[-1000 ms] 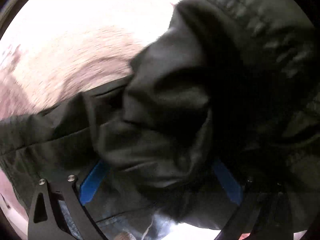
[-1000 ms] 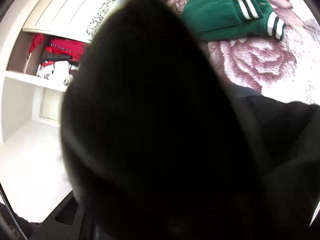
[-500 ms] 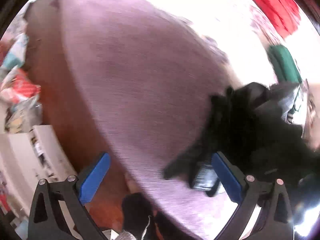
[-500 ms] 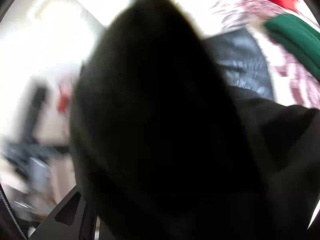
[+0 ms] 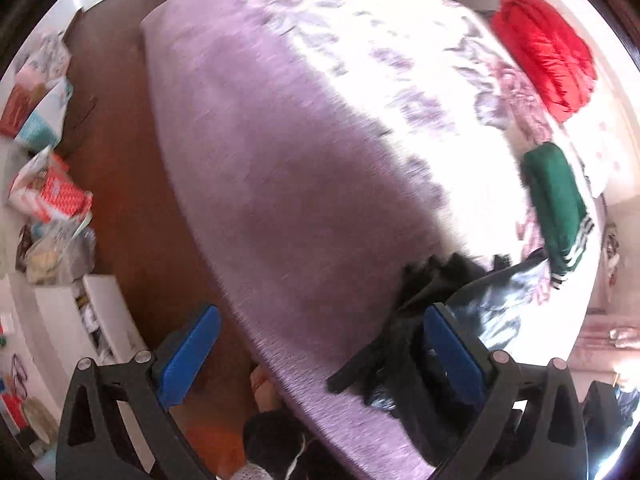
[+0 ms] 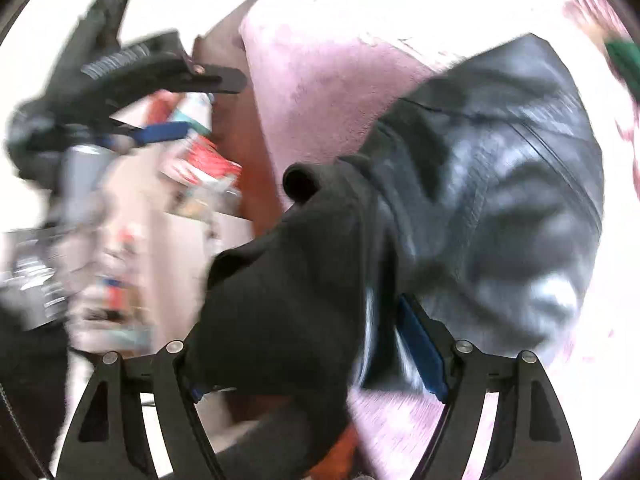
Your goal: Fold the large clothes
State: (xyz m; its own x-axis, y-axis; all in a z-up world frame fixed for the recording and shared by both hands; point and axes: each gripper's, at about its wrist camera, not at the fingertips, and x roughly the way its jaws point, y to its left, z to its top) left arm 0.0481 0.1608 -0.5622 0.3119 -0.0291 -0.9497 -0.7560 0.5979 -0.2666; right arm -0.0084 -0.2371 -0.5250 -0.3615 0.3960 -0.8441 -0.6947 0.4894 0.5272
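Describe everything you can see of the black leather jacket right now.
The black leather jacket lies crumpled on the pink floral bedspread near the bed's edge. Its shell looks glossy and creased, with stitched seams and a dark matte fabric part bunched between the right tongs. The open left tongs sit beside it, not gripping.

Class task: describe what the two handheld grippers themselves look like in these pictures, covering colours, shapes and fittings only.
The left gripper and the right gripper match: black plastic finger frames with triangular cut-outs, round silver screws at the joints, and flat bright-blue rectangular pads. On the right gripper, one pad is mostly hidden by cloth. No markings show.
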